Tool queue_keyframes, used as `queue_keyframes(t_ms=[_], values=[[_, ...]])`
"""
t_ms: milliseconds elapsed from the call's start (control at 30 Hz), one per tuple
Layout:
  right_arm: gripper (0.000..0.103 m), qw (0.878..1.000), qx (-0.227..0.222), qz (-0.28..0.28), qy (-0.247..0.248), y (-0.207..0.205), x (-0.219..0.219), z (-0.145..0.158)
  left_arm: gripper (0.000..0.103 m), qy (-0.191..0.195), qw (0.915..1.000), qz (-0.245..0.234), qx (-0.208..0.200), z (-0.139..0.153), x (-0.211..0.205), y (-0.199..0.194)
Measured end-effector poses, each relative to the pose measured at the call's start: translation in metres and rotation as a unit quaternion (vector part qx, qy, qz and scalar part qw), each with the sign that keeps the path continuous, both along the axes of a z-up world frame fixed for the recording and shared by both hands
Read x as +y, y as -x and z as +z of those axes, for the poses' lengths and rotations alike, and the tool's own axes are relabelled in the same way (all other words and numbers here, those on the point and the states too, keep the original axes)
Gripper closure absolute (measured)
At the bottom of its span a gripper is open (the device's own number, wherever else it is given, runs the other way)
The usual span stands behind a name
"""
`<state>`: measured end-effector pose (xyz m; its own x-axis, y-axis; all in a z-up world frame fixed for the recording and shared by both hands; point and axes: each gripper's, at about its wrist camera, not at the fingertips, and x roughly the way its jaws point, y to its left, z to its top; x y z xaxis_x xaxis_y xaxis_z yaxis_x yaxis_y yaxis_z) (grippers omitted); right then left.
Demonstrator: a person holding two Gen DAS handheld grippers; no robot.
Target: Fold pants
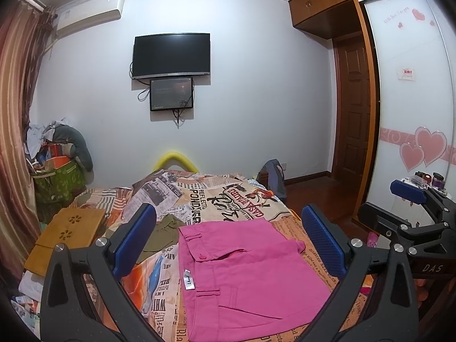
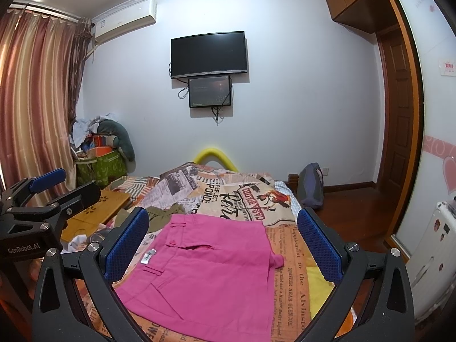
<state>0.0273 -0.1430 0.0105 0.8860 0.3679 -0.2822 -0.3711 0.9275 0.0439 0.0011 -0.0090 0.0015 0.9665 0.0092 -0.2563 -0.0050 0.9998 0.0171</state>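
While both tools hang above the bed, I see my left gripper [image 1: 228,242] with its blue-padded fingers [image 1: 134,238] spread wide, nothing between them. My right gripper [image 2: 223,245] is likewise spread, its blue pads [image 2: 319,245] well apart and empty. Each tool also shows in the other's camera: the right one at the right edge of the left wrist view, the left one at the left edge of the right wrist view, where its body reads "GenRobot.AI".

Between and below the fingers lie the pink pants [image 1: 242,273], spread flat on the bed and folded into a compact, roughly rectangular stack. The waistband runs along the stack's left side, showing belt loops, a button [image 1: 203,255] and a white label [image 1: 188,280]. A small fold of fabric pokes out at the right edge [image 2: 278,260]. Neither gripper touches the cloth.

A newspaper-print bedspread [image 1: 228,199] lies under the pants. Just beyond the pants' far left corner lies an olive-green garment [image 1: 164,232], crumpled. Left of that sits a wooden lap tray [image 1: 65,239] with flower-shaped cut-outs. A yellow foam curve [image 1: 175,161] rises at the far end of the bed.

On the far wall hang a dark television [image 1: 171,55] and a smaller screen [image 1: 171,94] under it, an air conditioner [image 1: 88,14] high at left beside striped curtains [image 2: 34,91].
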Motion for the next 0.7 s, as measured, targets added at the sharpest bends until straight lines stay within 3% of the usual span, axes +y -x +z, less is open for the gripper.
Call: queue_keyframes(t_ms=[700], values=[[0.0, 1.0, -0.003, -0.003, -0.005, 0.0035, -0.0066, 0.0039, 0.0, 0.004, 0.9999, -0.008, -0.006, 0.0073, -0.0043, -0.0011]])
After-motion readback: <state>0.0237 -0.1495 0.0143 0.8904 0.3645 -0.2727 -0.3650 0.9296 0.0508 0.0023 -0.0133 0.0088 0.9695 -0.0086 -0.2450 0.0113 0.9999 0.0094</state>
